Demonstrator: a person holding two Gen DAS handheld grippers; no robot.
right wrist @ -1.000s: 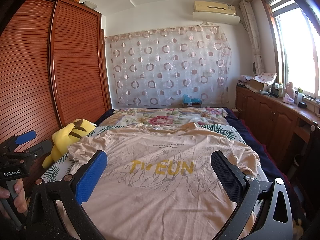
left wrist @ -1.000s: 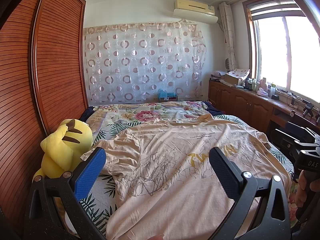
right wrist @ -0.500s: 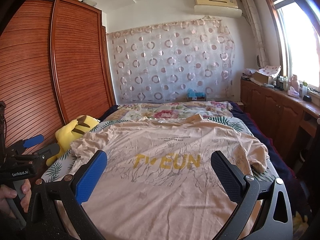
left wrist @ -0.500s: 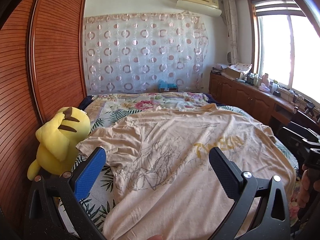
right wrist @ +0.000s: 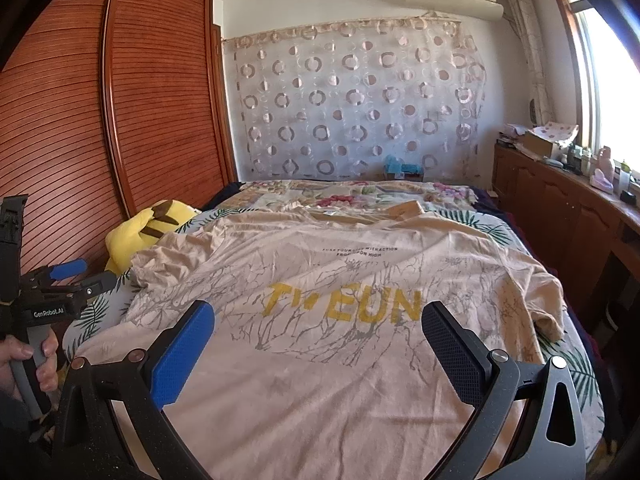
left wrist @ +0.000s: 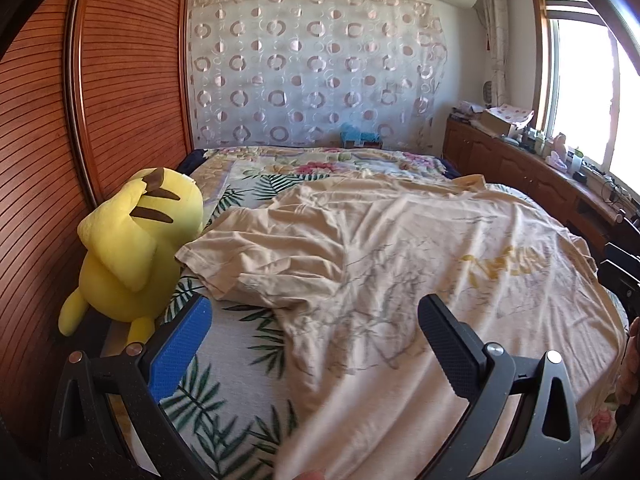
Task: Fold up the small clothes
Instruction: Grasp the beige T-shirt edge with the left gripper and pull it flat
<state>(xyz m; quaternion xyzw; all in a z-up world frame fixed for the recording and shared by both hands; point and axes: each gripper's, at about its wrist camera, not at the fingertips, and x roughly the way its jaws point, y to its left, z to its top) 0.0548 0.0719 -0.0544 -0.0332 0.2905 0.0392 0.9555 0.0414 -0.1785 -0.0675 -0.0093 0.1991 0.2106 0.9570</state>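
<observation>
- Beige cotton T-shirt with yellow lettering and grey branch print (right wrist: 340,320) lies spread front-up on the bed with the leafy floral sheet (left wrist: 240,360), left sleeve rumpled.
- Left tool (left wrist: 314,344) is spread wide over the shirt's left edge, gripping nothing.
- Right tool (right wrist: 318,354) is spread too, above the hem.
- Yellow plush toy (left wrist: 132,240) sits beside the sleeve, against the slatted wooden wardrobe (left wrist: 120,80).
</observation>
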